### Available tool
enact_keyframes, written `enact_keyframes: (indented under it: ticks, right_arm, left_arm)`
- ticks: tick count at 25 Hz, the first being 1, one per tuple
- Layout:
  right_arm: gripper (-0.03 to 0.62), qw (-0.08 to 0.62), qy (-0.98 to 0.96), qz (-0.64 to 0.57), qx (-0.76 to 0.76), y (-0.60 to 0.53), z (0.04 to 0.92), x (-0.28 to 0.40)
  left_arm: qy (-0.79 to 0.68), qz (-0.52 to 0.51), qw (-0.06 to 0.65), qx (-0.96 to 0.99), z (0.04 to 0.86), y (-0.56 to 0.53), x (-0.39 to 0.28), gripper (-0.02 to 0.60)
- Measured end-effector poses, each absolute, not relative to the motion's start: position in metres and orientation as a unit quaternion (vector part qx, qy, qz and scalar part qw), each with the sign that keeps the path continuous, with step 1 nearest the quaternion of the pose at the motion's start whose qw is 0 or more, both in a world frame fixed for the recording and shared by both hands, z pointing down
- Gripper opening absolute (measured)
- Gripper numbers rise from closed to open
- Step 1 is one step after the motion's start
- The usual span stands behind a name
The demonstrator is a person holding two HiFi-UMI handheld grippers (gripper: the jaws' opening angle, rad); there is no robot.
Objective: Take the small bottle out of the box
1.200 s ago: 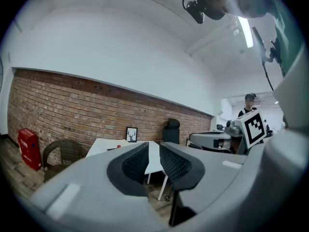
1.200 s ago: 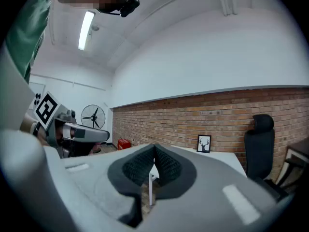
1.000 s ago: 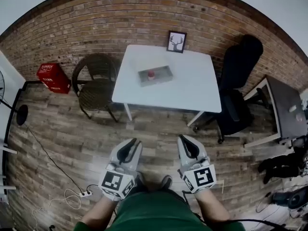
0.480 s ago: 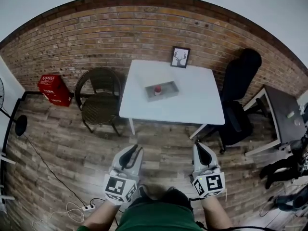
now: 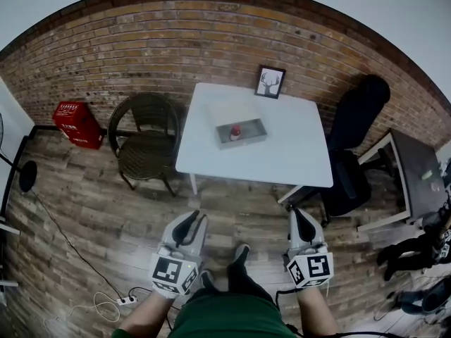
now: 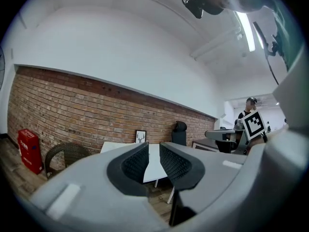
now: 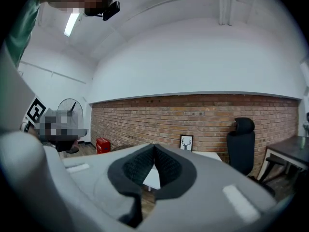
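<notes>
left claw (image 5: 195,218): clenched, pads all but touching, nothing between them; I hold it low over the wood floor (image 5: 99,210), in front of my legs
right claw (image 5: 299,214): clenched as well, tips meeting, empty; roughly level with the left one, just off my right leg
aim: both claws point toward the white table (image 5: 282,153); I see its near edge past each pair of jaws
small bottle (image 5: 236,132): red top, sitting inside the box, well apart from both claws
box (image 5: 224,141): grey, shallow, open on top; on the far half of the table, set a bit askew
framed picture (image 5: 270,82): antler print, upright at the table's back edge, against the brick wall (image 5: 141,55)
wicker chair (image 5: 144,143): dark, just left of the table
office chair (image 5: 352,146): black, at the table's right side
red crate (image 5: 77,124): on the floor by the wall, left of the wicker chair
power strip (image 5: 127,301): white, on the floor near my left arm
</notes>
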State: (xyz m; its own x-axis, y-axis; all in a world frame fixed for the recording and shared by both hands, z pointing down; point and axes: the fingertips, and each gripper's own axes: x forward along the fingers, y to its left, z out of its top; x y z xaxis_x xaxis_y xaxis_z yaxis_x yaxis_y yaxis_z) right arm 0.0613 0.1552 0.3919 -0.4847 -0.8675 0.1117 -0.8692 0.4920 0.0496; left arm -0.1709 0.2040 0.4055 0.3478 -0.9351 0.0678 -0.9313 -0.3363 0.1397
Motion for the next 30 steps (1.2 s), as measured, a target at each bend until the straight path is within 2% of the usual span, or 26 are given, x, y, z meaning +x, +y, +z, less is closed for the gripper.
enact_keyframes:
  ticks: [11,21,26,30]
  right_arm:
    - [0.003,0.026,-0.879,0.029,0.475,0.044,0.401,0.065]
    - [0.003,0.036,-0.902,0.063,0.425,-0.042,0.425,0.092]
    - [0.003,0.04,-0.903,0.081,0.421,-0.067,0.437,0.1]
    - [0.003,0.049,-0.896,0.089,0.433,-0.089,0.444,0.103]
  left_arm:
    - [-0.59,0.031,0.074,0.804,0.413,0.112,-0.155,0.078]
    - [-0.612,0.077,0.097,0.781,0.439,0.021,-0.115,0.08]
    - [-0.612,0.102,0.143,0.771,0.473,-0.02,-0.114,0.131]
    - [-0.604,0.124,0.149,0.773,0.492,-0.064,-0.124,0.178]
